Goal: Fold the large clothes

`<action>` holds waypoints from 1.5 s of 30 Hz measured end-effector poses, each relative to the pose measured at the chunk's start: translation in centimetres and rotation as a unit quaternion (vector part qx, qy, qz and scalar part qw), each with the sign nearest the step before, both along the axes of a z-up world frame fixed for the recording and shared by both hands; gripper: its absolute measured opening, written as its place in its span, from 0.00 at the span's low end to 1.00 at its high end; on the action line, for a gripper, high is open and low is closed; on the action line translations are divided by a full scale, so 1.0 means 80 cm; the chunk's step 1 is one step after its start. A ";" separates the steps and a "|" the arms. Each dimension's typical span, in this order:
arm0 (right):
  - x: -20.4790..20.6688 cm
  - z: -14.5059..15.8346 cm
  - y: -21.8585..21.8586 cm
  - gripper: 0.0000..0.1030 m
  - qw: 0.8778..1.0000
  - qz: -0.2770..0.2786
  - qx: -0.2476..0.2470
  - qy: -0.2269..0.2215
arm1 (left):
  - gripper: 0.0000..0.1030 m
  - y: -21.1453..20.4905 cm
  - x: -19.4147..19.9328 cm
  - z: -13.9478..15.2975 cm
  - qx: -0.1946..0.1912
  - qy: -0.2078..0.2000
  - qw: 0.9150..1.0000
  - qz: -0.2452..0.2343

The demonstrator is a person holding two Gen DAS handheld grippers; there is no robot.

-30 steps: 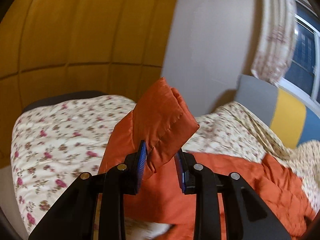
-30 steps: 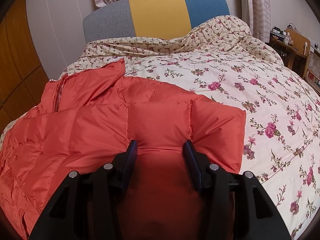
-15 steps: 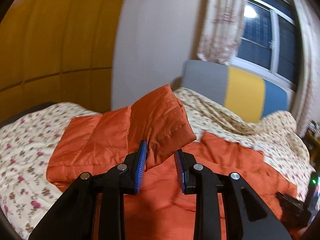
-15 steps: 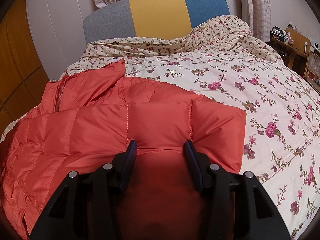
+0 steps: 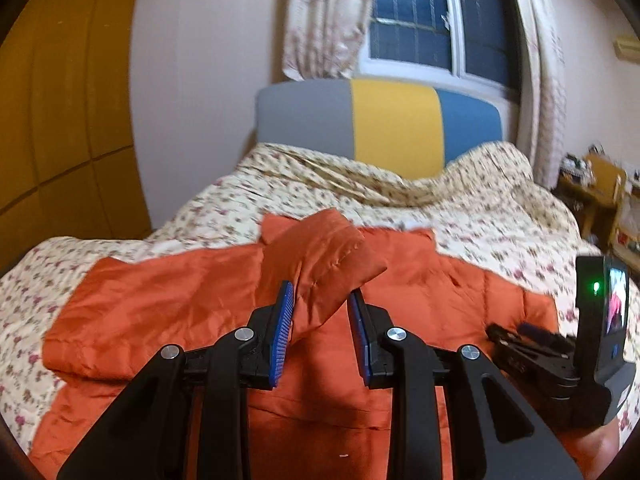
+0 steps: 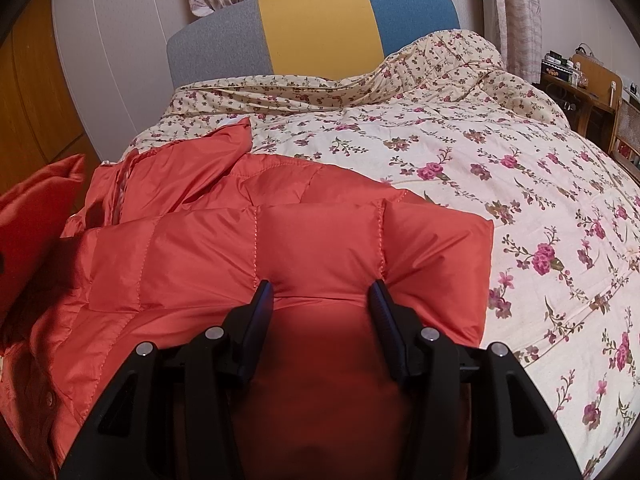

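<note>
The orange puffer jacket [image 6: 280,248] lies spread across the near left part of the bed, on the floral quilt [image 6: 520,168], and it is only partly folded. Its right side shows a neat, doubled-over quilted edge with a square corner. Its left side looks looser: a long panel runs out flat toward the quilt's left edge, and the collar end bunches up behind.

The left gripper [image 5: 321,334] holds a padded end of the jacket, likely a sleeve or cuff, lifted above the body of the garment; the blue-padded fingers [image 5: 282,328] sit on either side of that fold, pinching it. The right gripper [image 6: 321,325] is over the jacket's right portion, its fingers fairly wide apart with puffy fabric bulging up between them. Whether they truly clamp it or merely press into it cannot be told from this angle.

So the call on progress: early to middle. One side seems tucked, and the lifted piece is not yet laid down across the middle. After that, the long left panel wants bringing in, then a fold along the length to make a compact bundle.

Farther out, the grey, yellow and blue headboard [image 6: 320,20] stands under a dark window [image 5: 412,28] with pale curtains.
</note>
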State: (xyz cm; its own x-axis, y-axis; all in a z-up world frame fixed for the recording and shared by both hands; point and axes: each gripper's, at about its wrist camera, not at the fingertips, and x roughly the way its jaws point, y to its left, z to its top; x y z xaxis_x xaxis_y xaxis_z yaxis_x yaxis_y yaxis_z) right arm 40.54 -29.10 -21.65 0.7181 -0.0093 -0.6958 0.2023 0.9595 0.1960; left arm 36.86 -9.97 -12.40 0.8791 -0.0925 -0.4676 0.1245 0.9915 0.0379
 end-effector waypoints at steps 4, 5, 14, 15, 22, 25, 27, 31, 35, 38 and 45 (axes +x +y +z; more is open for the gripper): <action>0.000 0.000 0.000 0.49 1.000 0.000 0.000 0.000 | 0.27 -0.023 0.000 -0.016 0.013 0.014 1.000 -0.022; 0.001 0.000 0.000 0.49 1.000 0.000 0.000 0.000 | 0.27 -0.028 -0.002 -0.020 0.022 0.013 0.999 -0.029; 0.000 0.000 -0.001 0.49 1.000 0.000 0.000 0.000 | 0.27 -0.049 -0.012 -0.042 0.045 0.025 0.995 -0.085; 0.000 0.000 0.000 0.49 1.000 0.000 0.000 0.000 | 0.27 -0.053 -0.008 -0.047 0.051 0.037 0.994 -0.093; 0.000 0.000 0.000 0.49 1.000 0.001 0.000 0.000 | 0.75 -0.064 -0.006 -0.056 0.041 0.081 0.983 -0.157; 0.000 0.000 0.000 0.49 1.000 0.001 0.001 0.000 | 0.75 -0.049 -0.021 -0.039 0.013 0.075 0.983 -0.167; 0.000 0.000 0.001 0.50 1.000 0.001 0.001 0.000 | 0.75 -0.035 -0.027 -0.031 -0.014 0.078 0.982 -0.169; 0.000 0.001 0.000 0.53 1.000 0.006 0.004 0.003 | 0.75 0.036 -0.031 -0.010 -0.057 0.069 0.990 -0.108; -0.003 0.012 0.005 0.56 1.000 0.008 -0.011 0.007 | 0.75 0.120 -0.013 -0.006 -0.061 0.060 0.996 0.005; -0.017 0.048 0.025 0.56 0.999 0.031 -0.024 -0.037 | 0.75 0.187 0.008 -0.006 -0.058 0.065 0.990 0.107; 0.019 0.119 0.133 0.60 0.986 0.139 -0.029 -0.084 | 0.75 0.297 0.038 -0.027 -0.094 0.089 0.966 0.222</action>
State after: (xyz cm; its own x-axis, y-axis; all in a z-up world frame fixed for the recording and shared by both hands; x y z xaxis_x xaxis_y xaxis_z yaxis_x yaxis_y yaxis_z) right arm 42.08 -18.49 -12.16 0.8042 0.1677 -0.5702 -0.1013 0.9840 0.1465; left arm 39.94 13.79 -14.60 0.7589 0.1781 -0.6264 -0.3275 0.9358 -0.1307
